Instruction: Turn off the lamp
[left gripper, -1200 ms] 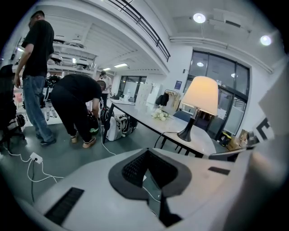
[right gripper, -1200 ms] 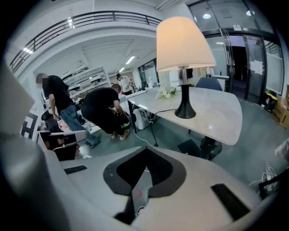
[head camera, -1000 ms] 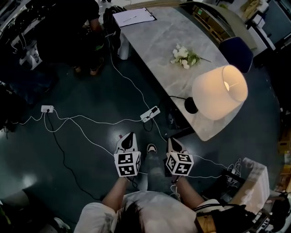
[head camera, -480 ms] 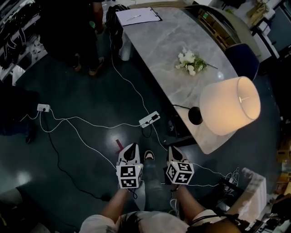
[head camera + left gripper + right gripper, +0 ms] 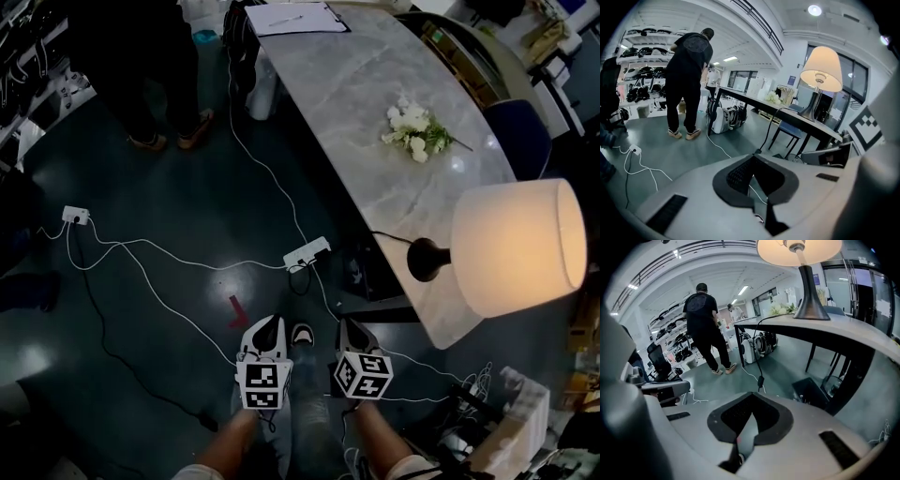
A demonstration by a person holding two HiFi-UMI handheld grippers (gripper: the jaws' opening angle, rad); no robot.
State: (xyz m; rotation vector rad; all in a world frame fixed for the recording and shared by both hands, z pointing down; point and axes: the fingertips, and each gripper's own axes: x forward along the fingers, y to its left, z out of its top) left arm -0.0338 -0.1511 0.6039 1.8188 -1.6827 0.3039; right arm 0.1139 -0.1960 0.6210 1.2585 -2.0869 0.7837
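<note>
Lamp (image 5: pixel 506 246) glows (shade lit warm) on marble table (image 5: pixel 375 112).

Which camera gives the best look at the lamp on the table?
The left gripper view: the lamp stands whole and side-on there, lit shade, stem and base. The head view looks down on its shade and base. The right gripper view shows stem and base close but crops the shade.

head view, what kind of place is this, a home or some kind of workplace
Probably a lab or workshop office, not a home: white cables and a power strip run over the dark floor, racks of gear line the far wall, and a long stone-look table holds a clipboard.
</note>
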